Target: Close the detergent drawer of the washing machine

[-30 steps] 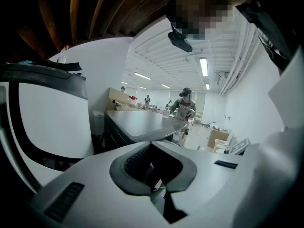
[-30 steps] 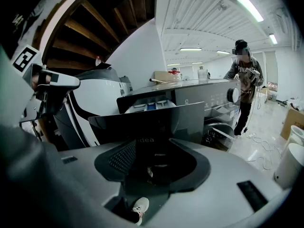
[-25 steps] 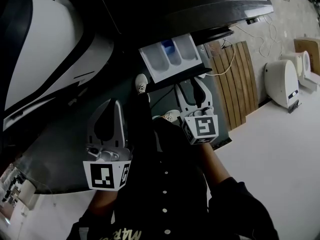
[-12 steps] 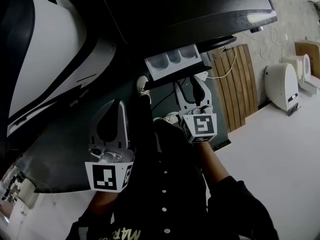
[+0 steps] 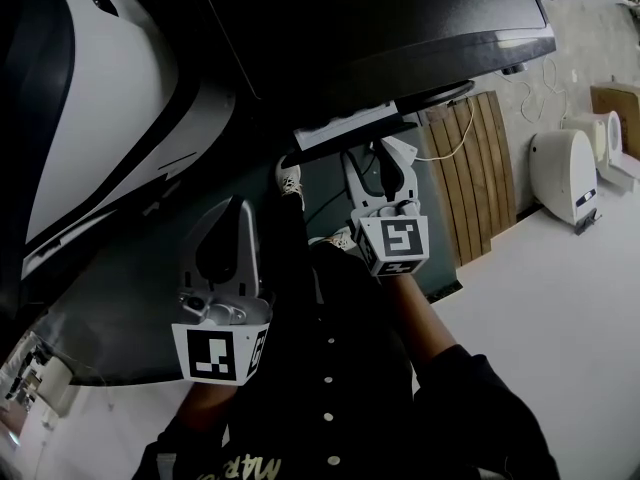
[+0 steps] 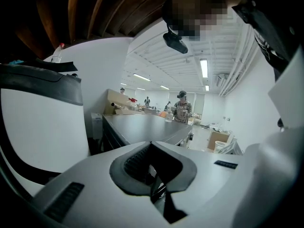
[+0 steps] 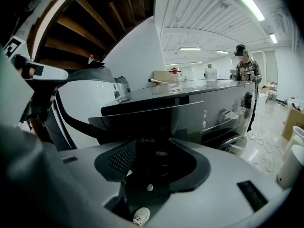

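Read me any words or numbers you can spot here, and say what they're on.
"idea": on the washer front, low down; the word's start is hidden.
"MAR": on the shirt, cut off at the picture's bottom edge.
Panel marks on the washer: too small to read.

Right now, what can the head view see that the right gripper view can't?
Only the head view shows the left gripper with its tongs shut, the wooden slats and a white sliver of the detergent drawer barely sticking out. Only the right gripper view shows a standing person far off, the ceiling lights and the letters "idea" on the washing machine. Both show that dark washing machine and the right gripper with its tongs open.
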`<state>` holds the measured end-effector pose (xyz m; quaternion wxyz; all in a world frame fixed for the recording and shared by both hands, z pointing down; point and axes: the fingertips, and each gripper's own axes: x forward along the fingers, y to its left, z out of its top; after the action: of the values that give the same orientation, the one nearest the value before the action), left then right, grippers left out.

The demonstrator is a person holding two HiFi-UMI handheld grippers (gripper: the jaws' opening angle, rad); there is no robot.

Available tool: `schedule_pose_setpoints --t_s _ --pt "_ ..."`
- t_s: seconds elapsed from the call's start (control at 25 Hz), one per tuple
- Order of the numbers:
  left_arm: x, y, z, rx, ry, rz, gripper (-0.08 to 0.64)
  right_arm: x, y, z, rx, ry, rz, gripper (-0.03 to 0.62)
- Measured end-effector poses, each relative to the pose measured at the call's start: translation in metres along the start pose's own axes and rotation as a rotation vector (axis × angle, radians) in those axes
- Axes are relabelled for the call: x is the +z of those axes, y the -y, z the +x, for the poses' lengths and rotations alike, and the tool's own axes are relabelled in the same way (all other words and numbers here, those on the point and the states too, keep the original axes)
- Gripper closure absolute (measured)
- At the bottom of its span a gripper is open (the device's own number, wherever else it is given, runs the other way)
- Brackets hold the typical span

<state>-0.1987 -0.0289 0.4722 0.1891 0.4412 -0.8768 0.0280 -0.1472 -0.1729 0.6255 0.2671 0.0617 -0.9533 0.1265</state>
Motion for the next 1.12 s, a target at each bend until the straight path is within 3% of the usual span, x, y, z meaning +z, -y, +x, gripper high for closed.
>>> schedule_pose_setpoints --t_s 0.84,1.12 --pt "0.011 -0.028 0.014 0.021 -0.004 -0.001 0.549 0.021 -0.002 0.031 -0.005 0.024 0.007 0.371" --pt "0.012 -0.031 0.018 0.019 -0.006 -0.002 0.549 0.01 0.004 0.029 -0.013 0.009 -0.007 0.371"
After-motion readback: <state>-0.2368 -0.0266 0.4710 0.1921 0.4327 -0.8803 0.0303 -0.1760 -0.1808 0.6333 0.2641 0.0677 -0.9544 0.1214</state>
